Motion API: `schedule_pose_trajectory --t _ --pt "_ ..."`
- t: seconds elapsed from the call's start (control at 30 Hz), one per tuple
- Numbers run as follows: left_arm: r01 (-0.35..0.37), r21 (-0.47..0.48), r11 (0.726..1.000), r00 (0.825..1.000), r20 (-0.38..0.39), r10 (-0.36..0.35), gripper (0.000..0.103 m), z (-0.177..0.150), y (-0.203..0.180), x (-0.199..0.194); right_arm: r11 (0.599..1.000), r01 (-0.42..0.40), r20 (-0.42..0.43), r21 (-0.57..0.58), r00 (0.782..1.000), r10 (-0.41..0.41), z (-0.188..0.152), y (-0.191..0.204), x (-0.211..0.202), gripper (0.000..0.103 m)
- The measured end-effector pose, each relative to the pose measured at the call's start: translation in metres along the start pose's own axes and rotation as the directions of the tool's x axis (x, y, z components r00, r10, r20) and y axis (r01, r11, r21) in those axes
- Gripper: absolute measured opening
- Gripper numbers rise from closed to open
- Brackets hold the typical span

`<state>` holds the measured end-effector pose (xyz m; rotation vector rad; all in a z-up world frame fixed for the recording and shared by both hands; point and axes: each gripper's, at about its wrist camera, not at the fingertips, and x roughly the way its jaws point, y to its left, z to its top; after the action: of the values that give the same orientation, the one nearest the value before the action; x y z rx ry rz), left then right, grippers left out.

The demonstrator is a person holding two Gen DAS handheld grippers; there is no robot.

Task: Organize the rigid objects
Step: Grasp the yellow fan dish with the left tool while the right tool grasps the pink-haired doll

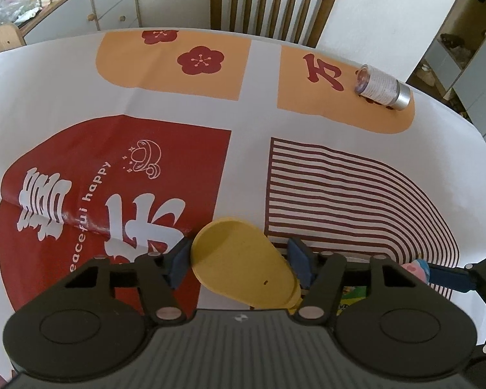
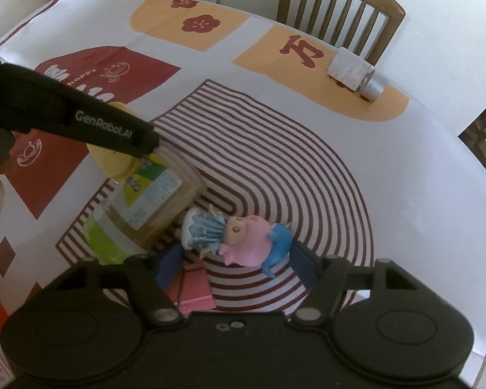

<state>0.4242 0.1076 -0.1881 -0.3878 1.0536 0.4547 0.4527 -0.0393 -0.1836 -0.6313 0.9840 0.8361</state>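
Observation:
My left gripper [image 1: 241, 261] is shut on the yellow lid [image 1: 243, 262] of a clear jar with a green and yellow label [image 2: 152, 201]; in the right wrist view the jar leans over the striped part of the table cover. My right gripper [image 2: 236, 264] is open around a pink and blue pig figure [image 2: 246, 240] that lies beside a small blue and white toy [image 2: 199, 230]. A pink box [image 2: 194, 291] lies under the right gripper. A small labelled bottle with a silver cap [image 1: 384, 87] lies on its side at the far right, also in the right wrist view [image 2: 354, 73].
The table has a white cover printed with red and orange panels [image 1: 165, 64]. A wooden chair [image 1: 269, 3] stands behind the far edge. A cabinet with bags on top [image 1: 81, 0] is at the back left. The table edge curves away at the right [image 2: 469, 175].

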Motion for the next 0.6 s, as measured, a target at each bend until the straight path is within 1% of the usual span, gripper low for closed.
schedule_pose_trajectory --t 0.23,0.43,0.6 --pt "0.014 -0.004 1.0 1.0 0.009 -0.014 0.063 0.0 0.006 -0.005 0.999 -0.004 0.015 0.042 1.0 0.003 -0.005 -0.005 -0.007 0.07" --pt "0.029 -0.024 0.999 0.999 0.017 -0.029 0.063 0.001 0.019 -0.015 0.997 -0.011 0.035 0.074 0.999 0.008 -0.014 -0.012 -0.024 0.07" --pt "0.044 -0.009 0.999 0.999 0.025 -0.044 0.063 0.001 0.025 -0.033 0.996 -0.022 0.058 0.091 0.998 0.017 -0.022 -0.013 -0.042 0.07"
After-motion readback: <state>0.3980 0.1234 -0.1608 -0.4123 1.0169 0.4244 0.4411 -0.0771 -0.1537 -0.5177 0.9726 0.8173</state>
